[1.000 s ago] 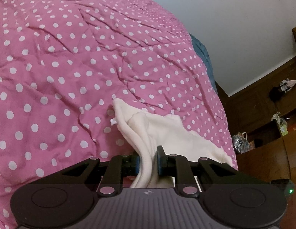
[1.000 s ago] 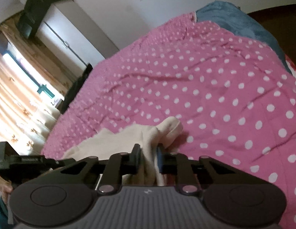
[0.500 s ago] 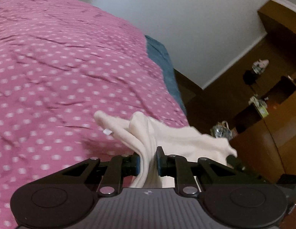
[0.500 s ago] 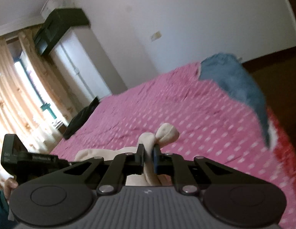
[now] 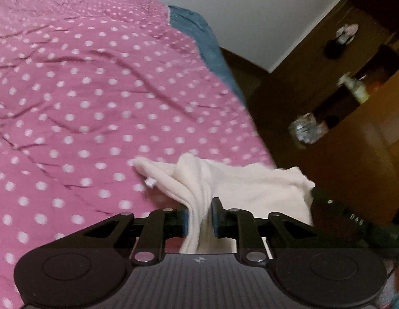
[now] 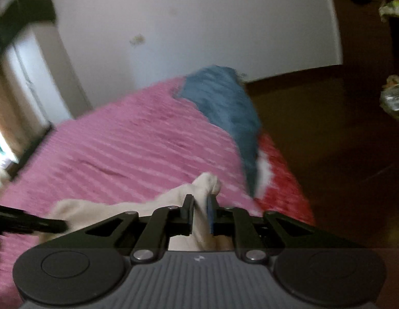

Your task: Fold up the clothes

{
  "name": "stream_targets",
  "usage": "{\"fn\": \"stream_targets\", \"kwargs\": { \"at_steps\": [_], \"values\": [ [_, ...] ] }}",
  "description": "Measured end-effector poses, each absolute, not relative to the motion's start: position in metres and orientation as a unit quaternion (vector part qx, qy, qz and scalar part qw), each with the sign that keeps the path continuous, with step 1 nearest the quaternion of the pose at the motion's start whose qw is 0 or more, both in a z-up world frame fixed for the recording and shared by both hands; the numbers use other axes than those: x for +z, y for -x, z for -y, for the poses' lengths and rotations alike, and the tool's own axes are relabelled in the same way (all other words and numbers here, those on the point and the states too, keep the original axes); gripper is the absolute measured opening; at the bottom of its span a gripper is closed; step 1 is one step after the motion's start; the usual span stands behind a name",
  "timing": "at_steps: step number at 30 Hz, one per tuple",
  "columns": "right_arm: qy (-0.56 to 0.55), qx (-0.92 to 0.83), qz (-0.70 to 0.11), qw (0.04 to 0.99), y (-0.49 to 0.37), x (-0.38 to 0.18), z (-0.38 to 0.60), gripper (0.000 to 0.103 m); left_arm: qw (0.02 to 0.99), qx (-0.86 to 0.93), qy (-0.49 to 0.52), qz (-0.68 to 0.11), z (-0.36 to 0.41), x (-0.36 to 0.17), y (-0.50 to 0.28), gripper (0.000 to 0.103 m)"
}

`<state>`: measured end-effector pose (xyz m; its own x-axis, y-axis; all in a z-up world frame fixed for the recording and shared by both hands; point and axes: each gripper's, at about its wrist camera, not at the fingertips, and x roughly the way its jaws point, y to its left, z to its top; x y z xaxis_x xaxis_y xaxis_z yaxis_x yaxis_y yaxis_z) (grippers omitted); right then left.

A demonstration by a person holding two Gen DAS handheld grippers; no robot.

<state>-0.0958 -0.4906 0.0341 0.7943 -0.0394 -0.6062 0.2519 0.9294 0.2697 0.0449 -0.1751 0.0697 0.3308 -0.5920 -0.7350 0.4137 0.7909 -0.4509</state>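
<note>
A cream garment is held up above the pink polka-dot bed cover. My left gripper is shut on a bunched fold of it, with a small white tag showing at its left edge. In the right wrist view my right gripper is shut on another bunch of the cream garment, which stretches off to the left toward the other gripper's dark body. The right wrist view is blurred by motion.
A blue blanket lies at the far end of the bed, with a red cover beneath it. Dark wooden cabinets and shelves with small items stand to the right. A white wall is behind the bed.
Both grippers have lifted the cream garment off the bed and tilted upward, so more wall and furniture shows. Their hold on the cloth is unchanged.
</note>
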Motion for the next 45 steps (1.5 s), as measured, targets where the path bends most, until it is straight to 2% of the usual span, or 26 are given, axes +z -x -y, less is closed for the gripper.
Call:
{"fn": "stream_targets", "kwargs": {
  "at_steps": [3,5,6,7,9,12,20,24,26,27,28,30,33,35,36,41,45],
  "values": [
    [-0.159,-0.097,-0.312,0.932,0.091,0.028,0.49,0.014,0.826,-0.292,0.064,-0.478,0.169,0.073,-0.045,0.031],
    [-0.142,-0.098,-0.295,0.94,0.093,0.034,0.484,0.027,0.838,-0.285,0.045,-0.462,0.167,0.08,-0.043,0.035],
    [-0.132,-0.096,-0.284,0.945,0.098,0.038,0.482,0.039,0.844,-0.282,0.036,-0.454,0.167,0.084,-0.042,0.04],
    [-0.121,-0.092,-0.276,0.949,0.099,0.042,0.477,0.046,0.849,-0.281,0.028,-0.446,0.167,0.087,-0.04,0.044],
    [-0.096,-0.078,-0.269,0.955,0.095,0.047,0.463,0.048,0.852,-0.294,0.019,-0.433,0.174,0.093,-0.035,0.052],
    [-0.071,-0.051,-0.288,0.954,0.081,0.038,0.445,0.051,0.851,-0.297,-0.003,-0.432,0.187,0.089,-0.034,0.056],
    [-0.028,-0.056,-0.339,0.939,0.052,0.014,0.425,0.054,0.845,-0.286,-0.064,-0.448,0.219,0.066,-0.041,0.056],
    [-0.024,-0.056,-0.34,0.939,0.051,0.015,0.426,0.06,0.846,-0.282,-0.074,-0.447,0.217,0.064,-0.041,0.057],
    [-0.022,-0.055,-0.323,0.945,0.059,0.021,0.422,0.067,0.848,-0.285,-0.073,-0.44,0.215,0.069,-0.035,0.059],
    [-0.022,-0.053,-0.314,0.948,0.063,0.024,0.42,0.079,0.851,-0.285,-0.077,-0.435,0.214,0.072,-0.031,0.063],
    [-0.022,-0.05,-0.309,0.95,0.067,0.026,0.417,0.086,0.853,-0.284,-0.081,-0.429,0.214,0.075,-0.027,0.065],
    [-0.019,-0.036,-0.305,0.952,0.078,0.03,0.411,0.086,0.857,-0.285,-0.092,-0.418,0.212,0.079,-0.019,0.07],
    [-0.012,-0.019,-0.306,0.952,0.096,0.032,0.401,0.09,0.858,-0.289,-0.1,-0.412,0.21,0.082,-0.008,0.071],
    [-0.014,-0.008,-0.306,0.952,0.107,0.034,0.396,0.096,0.857,-0.294,-0.103,-0.411,0.208,0.083,-0.002,0.074],
    [-0.014,-0.003,-0.309,0.951,0.112,0.035,0.393,0.103,0.857,-0.291,-0.108,-0.41,0.209,0.082,0.0,0.077],
    [0.009,0.006,-0.329,0.944,0.119,0.026,0.377,0.103,0.861,-0.282,-0.124,-0.405,0.208,0.077,0.009,0.08],
    [0.003,-0.002,-0.34,0.94,0.116,0.022,0.376,0.103,0.864,-0.284,-0.122,-0.397,0.205,0.082,0.015,0.089]
  ]
}}
